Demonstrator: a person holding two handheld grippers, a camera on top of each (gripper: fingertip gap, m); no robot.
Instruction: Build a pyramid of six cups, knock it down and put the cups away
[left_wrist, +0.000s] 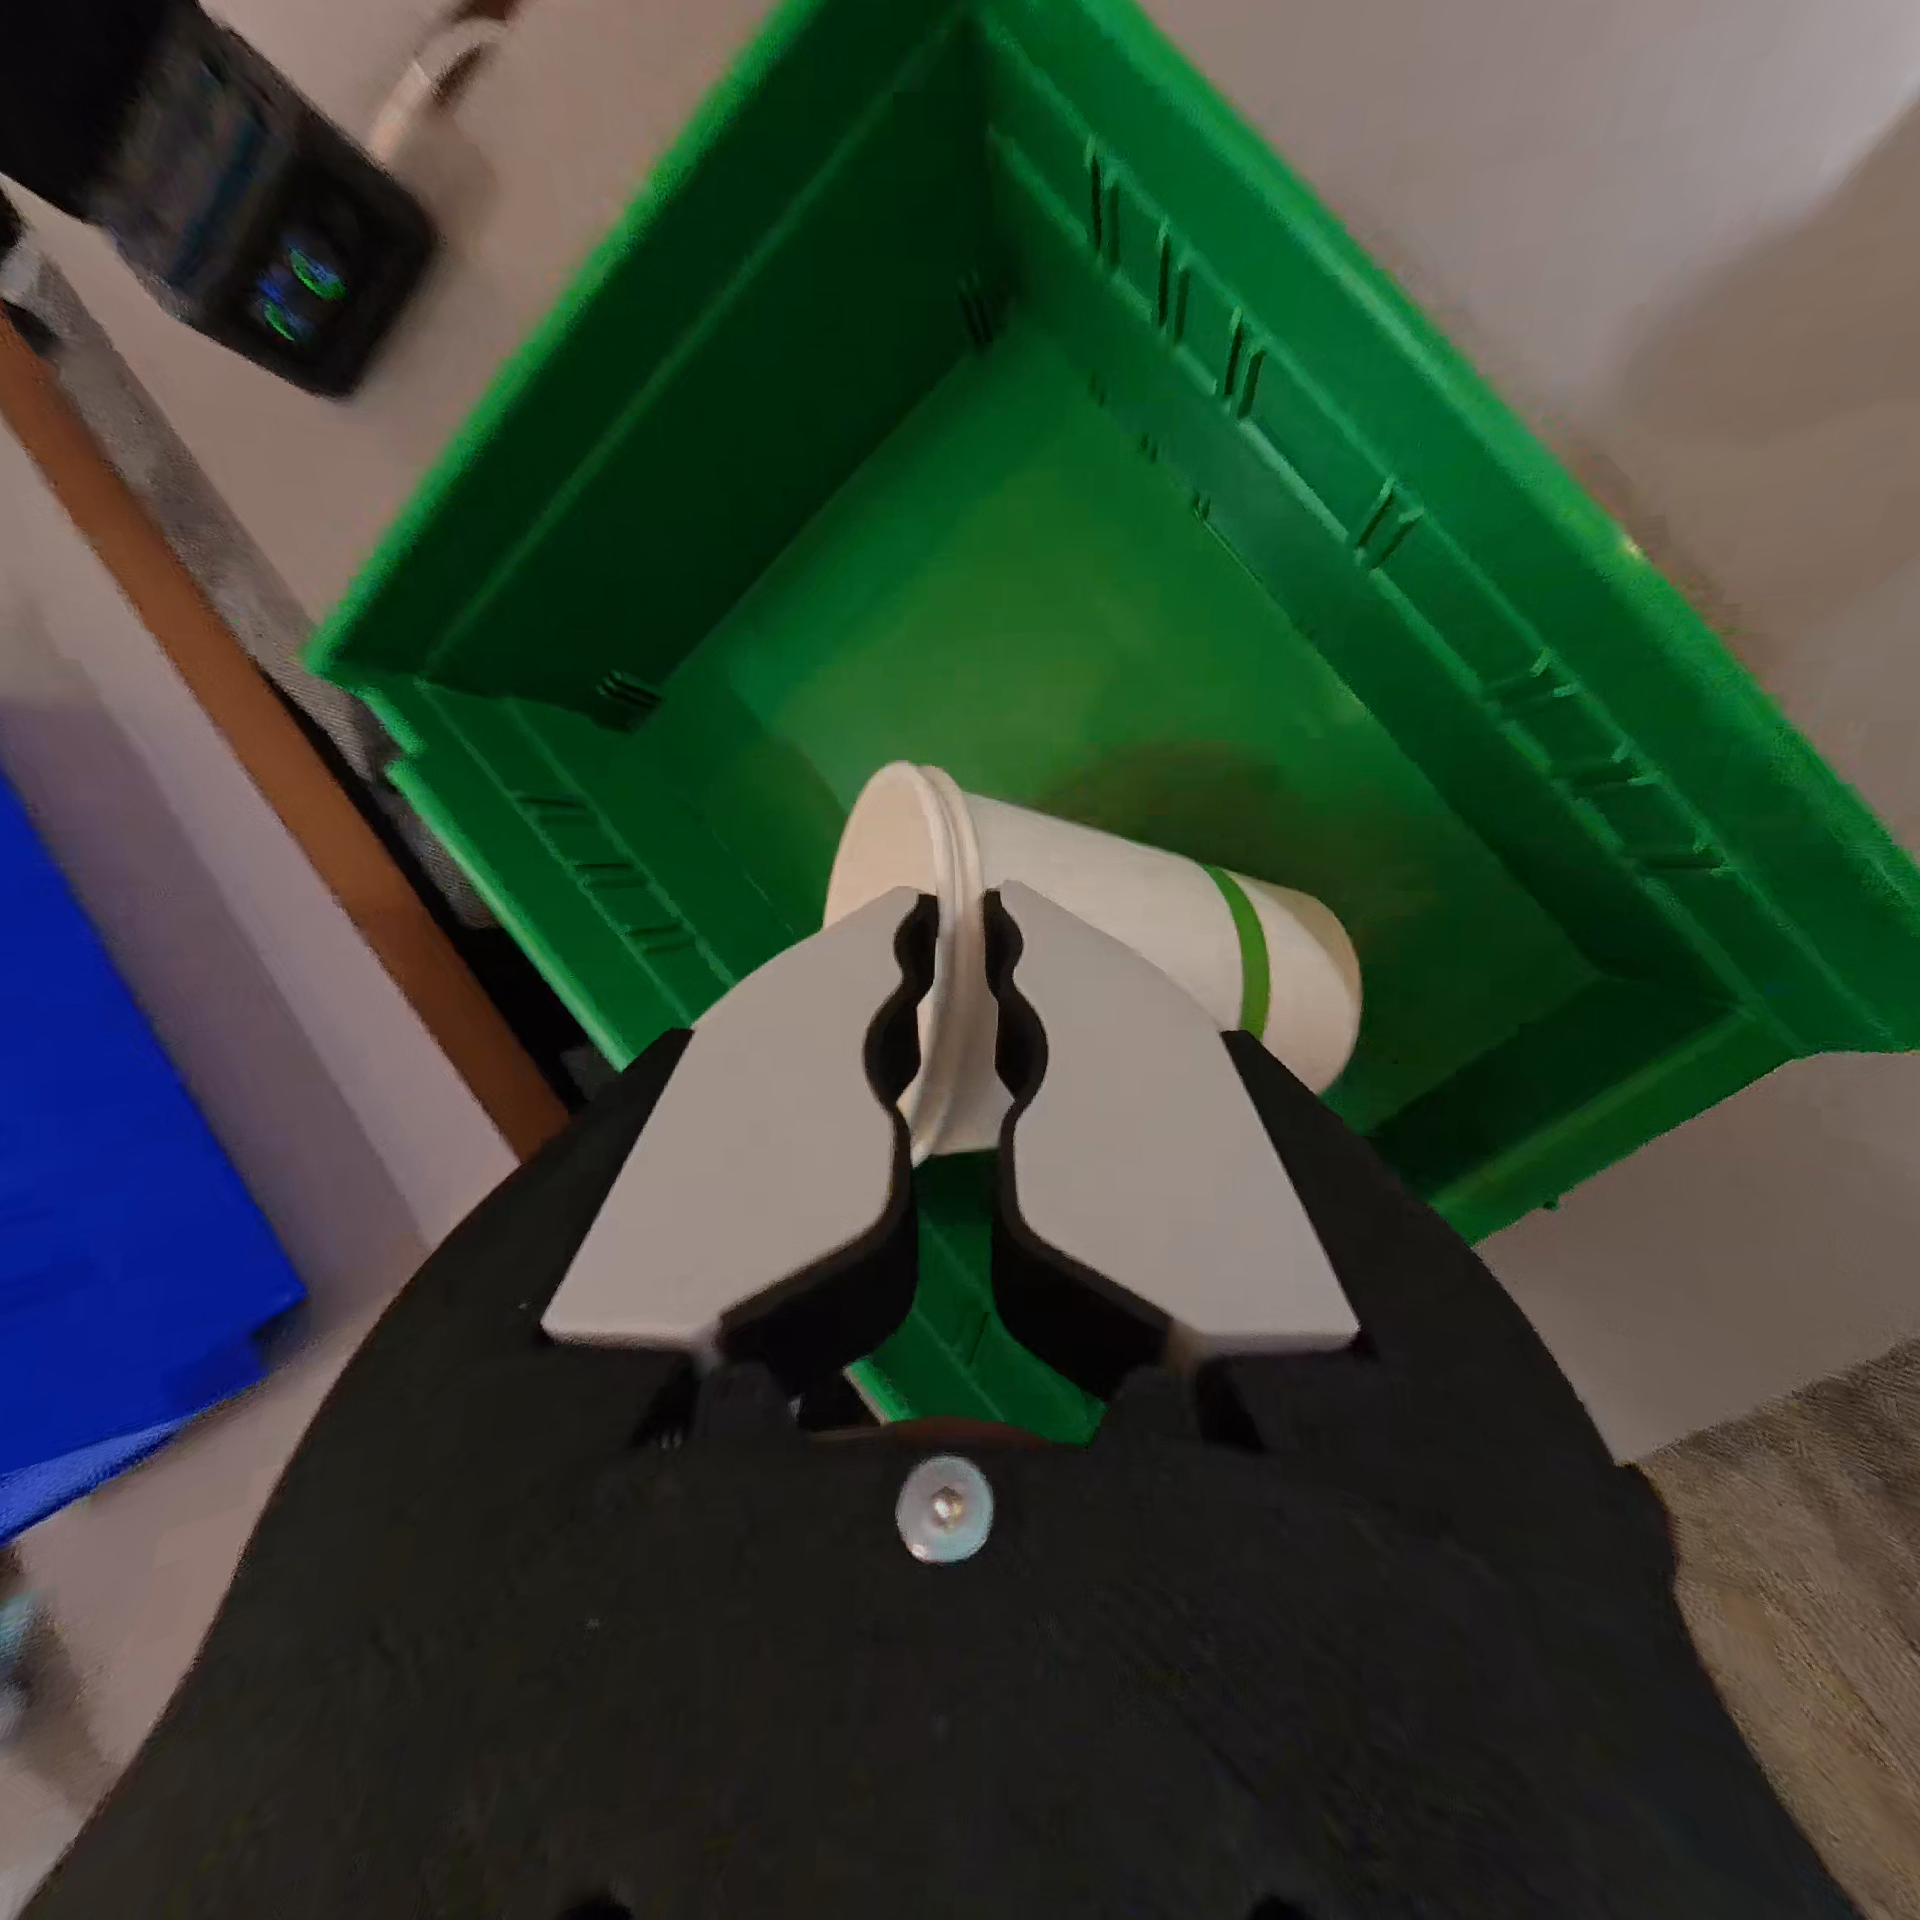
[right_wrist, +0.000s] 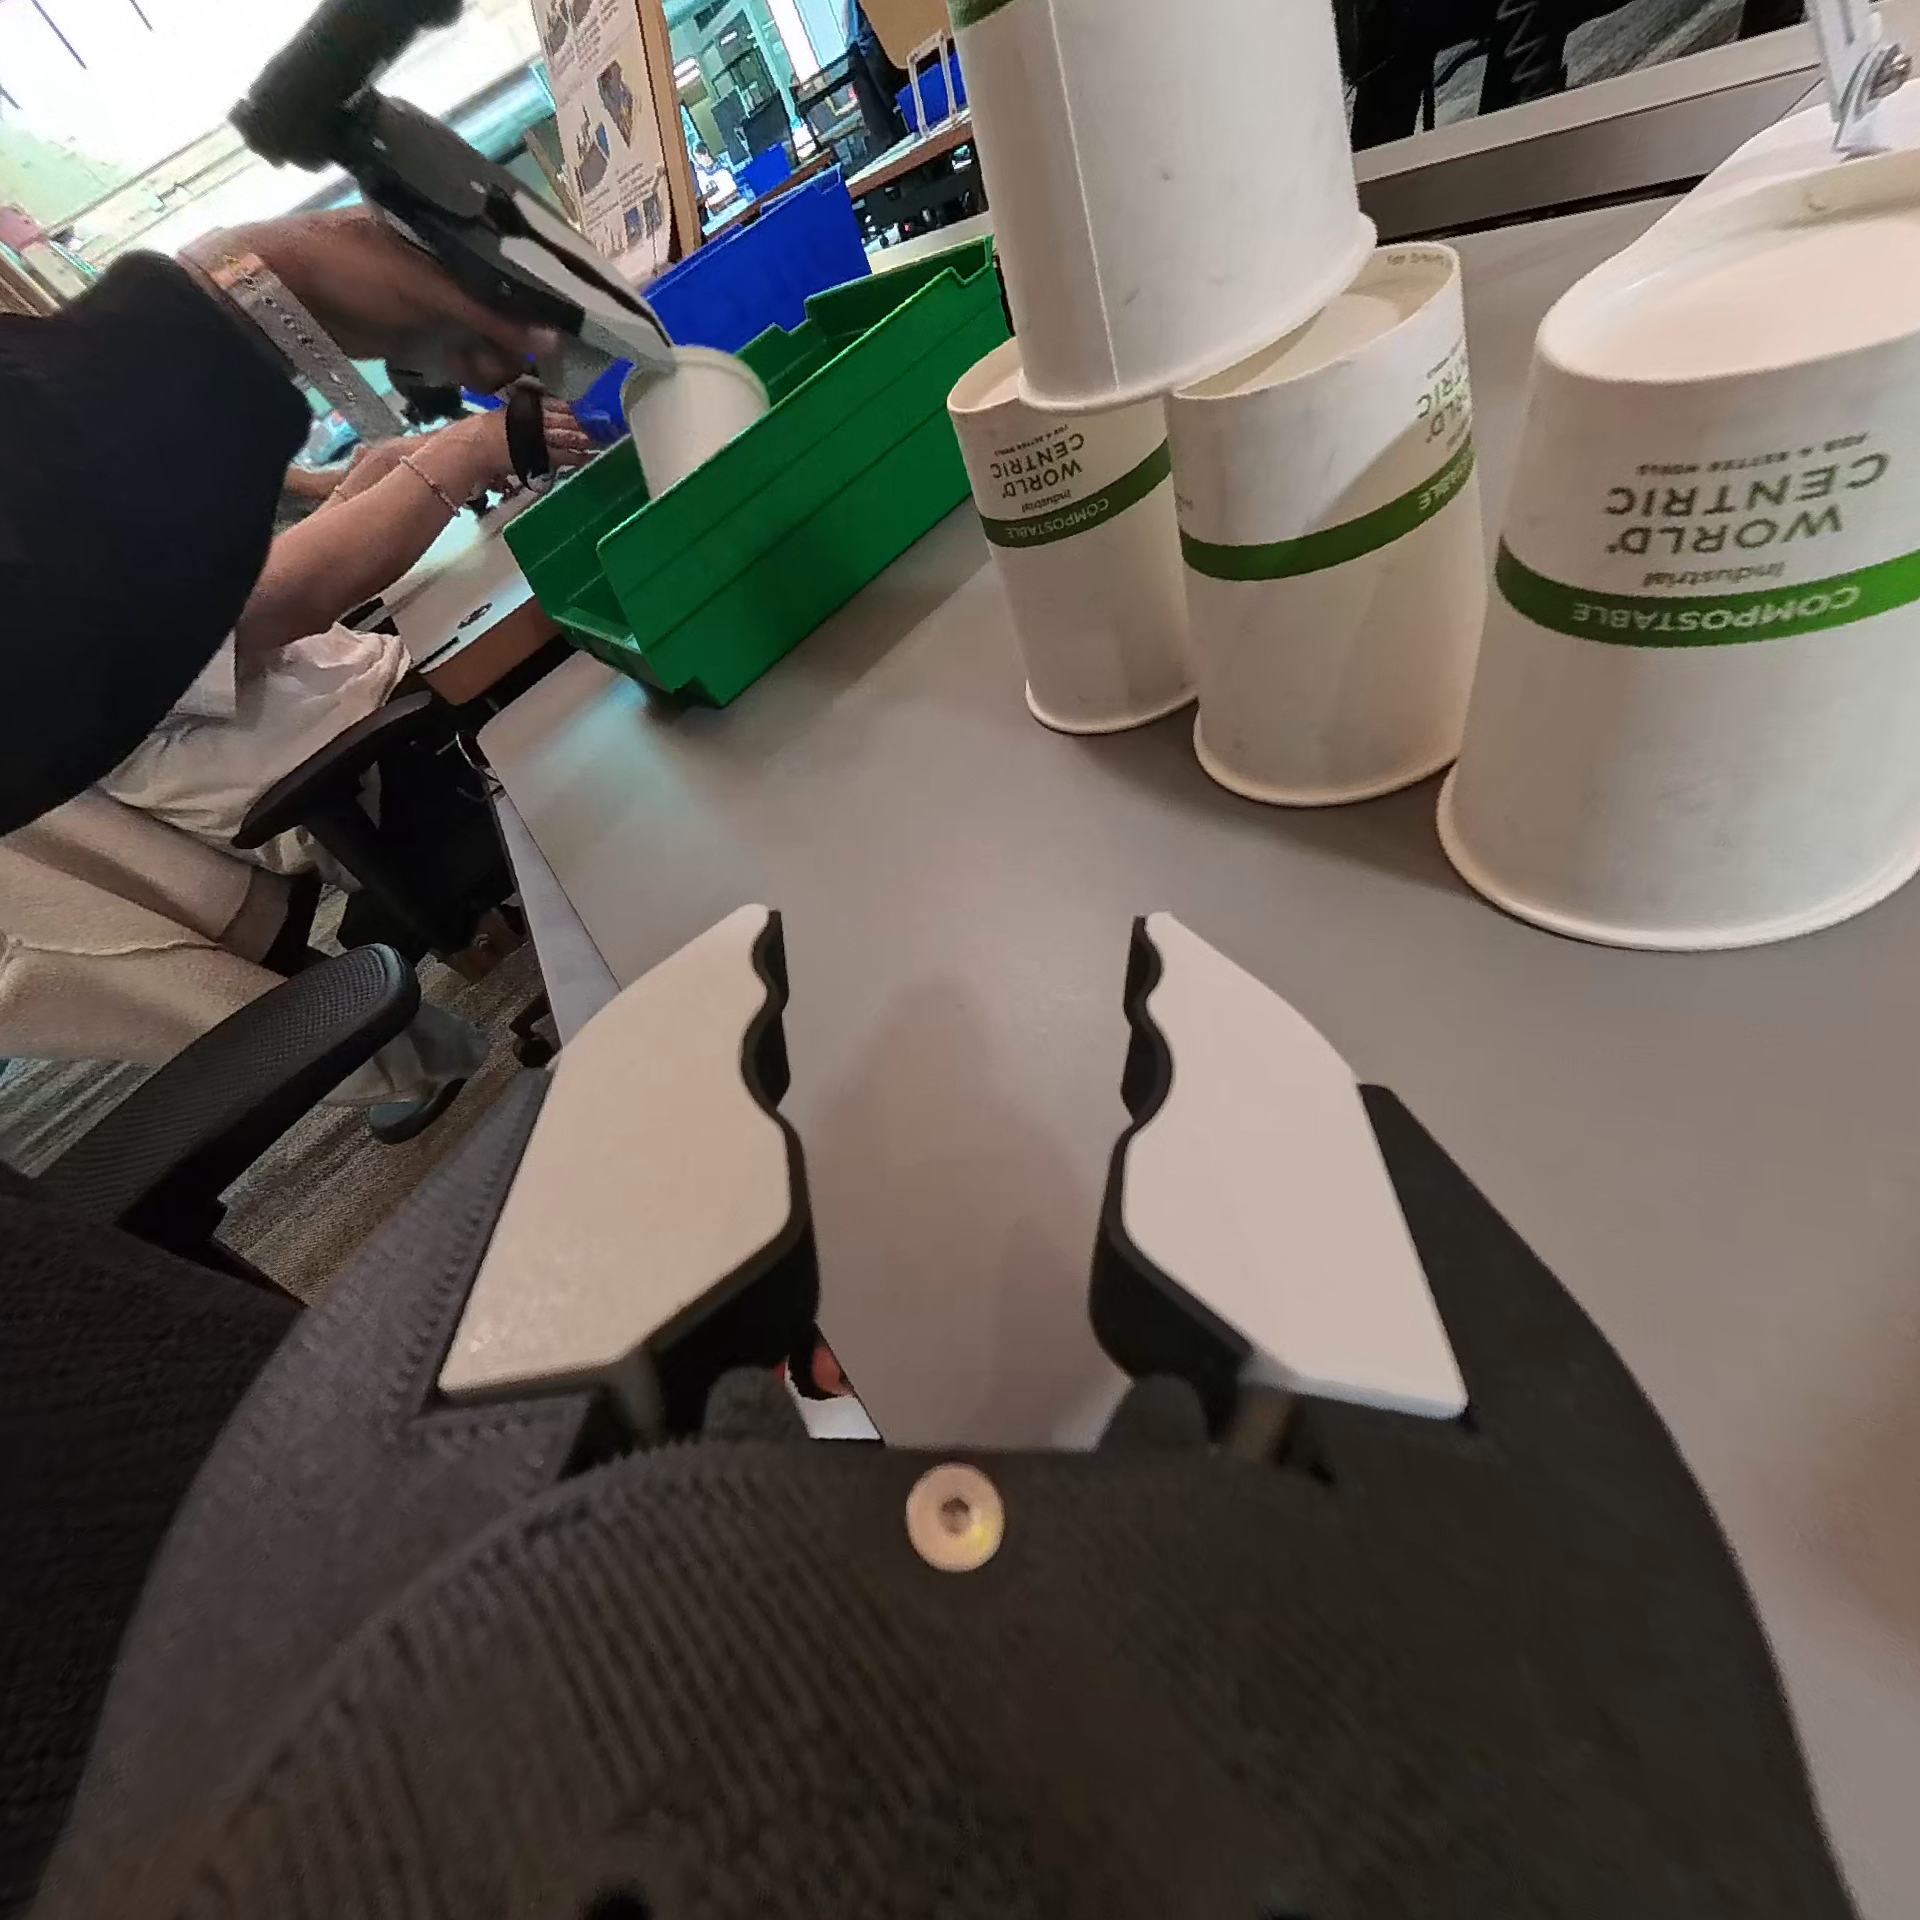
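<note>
Blue bin (left_wrist: 114, 1195) beside grey table (right_wrist: 1039, 831).

Lower rim of the white paper cup (left_wrist: 1091, 925) hidden behind the fingers (left_wrist: 769, 1122) of the left gripper (left_wrist: 951, 914). Black device (left_wrist: 239, 208) at the tabletop's far left corner blurred, cut off by the frame edge. Blue bin (left_wrist: 94, 1122) cut at the left edge.

In the right wrist view, nearest upside-down cup (right_wrist: 1704, 644) cropped at the right edge. Stacked cup (right_wrist: 1153, 177) cut off at the top. Lower part of the held cup hidden behind the green bin's (right_wrist: 790, 540) wall. Background shelves too small to tell.
</note>
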